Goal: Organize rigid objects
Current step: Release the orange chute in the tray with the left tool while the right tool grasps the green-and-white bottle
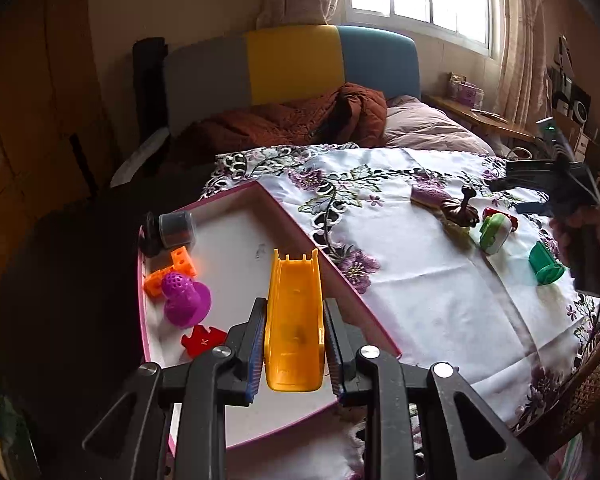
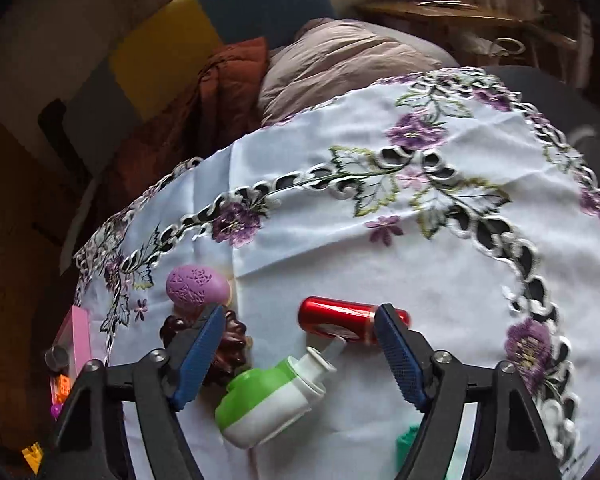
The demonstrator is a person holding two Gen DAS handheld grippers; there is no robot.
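In the left wrist view, the left gripper (image 1: 294,344) is clamped across the width of a long yellow plastic trough-shaped toy piece (image 1: 295,320), the blue pads (image 1: 259,354) bearing on its two side walls; gripping across the narrow dimension keeps the part aligned with the fingers and level. The piece is carried above the pink-rimmed shallow white cardboard box (image 1: 340,280), near the box's right edge, presumably for release inside. Collected against the box's left edge are a dark cylindrical pot (image 1: 176,229), an orange perforated plastic block (image 1: 172,270), a magenta dimpled plastic toy (image 1: 186,298) and a red flat plastic piece (image 1: 203,338). In the right wrist view, the right gripper (image 2: 300,356) has its tongs spread wide and empty above the white embroidered tablecloth (image 2: 380,248). Directly between the fingers lies a green-and-white plastic spray bottle (image 2: 272,404), with a red metal can (image 2: 340,318) on its side just beyond; the spread suggests the bottle is the intended pick. A purple embossed egg-shaped object (image 2: 196,282) and a dark brown carved object (image 2: 230,346) lie toward the cloth's left edge.
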